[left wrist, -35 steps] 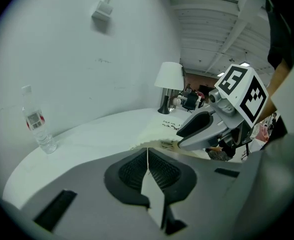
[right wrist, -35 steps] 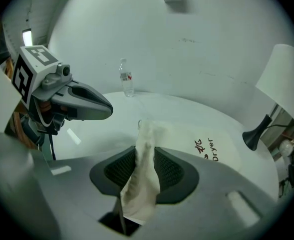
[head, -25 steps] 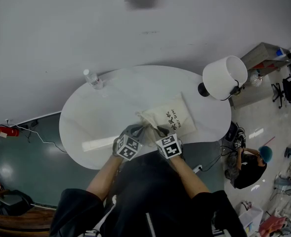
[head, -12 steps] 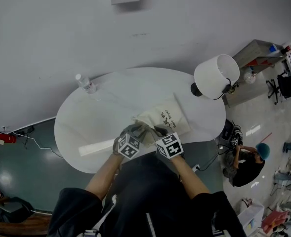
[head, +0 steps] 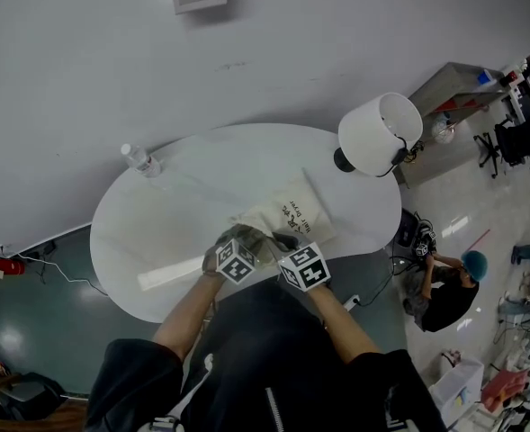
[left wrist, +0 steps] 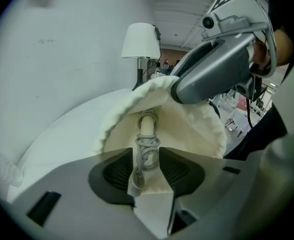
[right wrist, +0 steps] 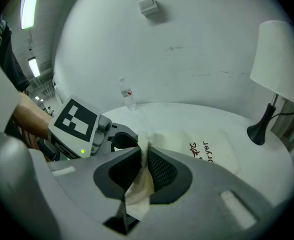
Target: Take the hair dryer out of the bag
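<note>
A cream cloth bag (head: 298,214) with dark print lies on the white oval table (head: 157,241). My right gripper (right wrist: 144,166) is shut on the bag's rim and lifts it, holding the mouth open (left wrist: 137,96). Inside the mouth show the hair dryer's pale handle (left wrist: 147,124) and its coiled grey cord (left wrist: 146,151). My left gripper (left wrist: 147,159) reaches into the mouth with its jaws opening; the cord lies between the pads, and they do not press on it. In the head view both grippers (head: 247,241) (head: 280,246) meet at the bag's near end.
A white-shaded lamp (head: 380,133) stands at the table's right end, just beyond the bag. A clear water bottle (head: 141,160) stands at the far left edge. A person (head: 453,286) sits on the floor to the right of the table.
My left gripper has moved forward and down into the bag's mouth. My right gripper stays at the rim, slightly raised. The head view has shifted a little.
</note>
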A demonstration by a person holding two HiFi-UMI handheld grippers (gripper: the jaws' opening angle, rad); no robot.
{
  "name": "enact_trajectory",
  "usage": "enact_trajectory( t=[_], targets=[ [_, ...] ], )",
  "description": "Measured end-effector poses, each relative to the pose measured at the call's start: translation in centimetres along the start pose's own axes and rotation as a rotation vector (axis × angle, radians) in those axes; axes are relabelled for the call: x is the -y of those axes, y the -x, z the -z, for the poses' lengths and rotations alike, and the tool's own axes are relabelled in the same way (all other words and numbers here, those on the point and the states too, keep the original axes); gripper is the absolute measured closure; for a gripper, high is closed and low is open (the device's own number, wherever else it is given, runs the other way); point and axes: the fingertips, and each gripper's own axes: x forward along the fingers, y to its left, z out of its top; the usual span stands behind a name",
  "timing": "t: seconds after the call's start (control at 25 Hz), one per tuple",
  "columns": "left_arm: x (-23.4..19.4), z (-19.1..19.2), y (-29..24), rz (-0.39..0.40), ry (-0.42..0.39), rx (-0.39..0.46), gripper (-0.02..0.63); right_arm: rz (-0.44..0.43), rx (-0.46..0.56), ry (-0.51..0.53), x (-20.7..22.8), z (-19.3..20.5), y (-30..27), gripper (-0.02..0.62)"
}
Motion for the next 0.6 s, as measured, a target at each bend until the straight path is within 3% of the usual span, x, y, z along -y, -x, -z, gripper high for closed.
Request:
enact_trajectory(
  t=[0.6],
  targets=[
    [-0.2,2.1,-3.6,0.007,-0.077,-0.129,0.454,-0.024,0.015,-0.008,0.2,0.1,0.6,0.551]
  ],
)
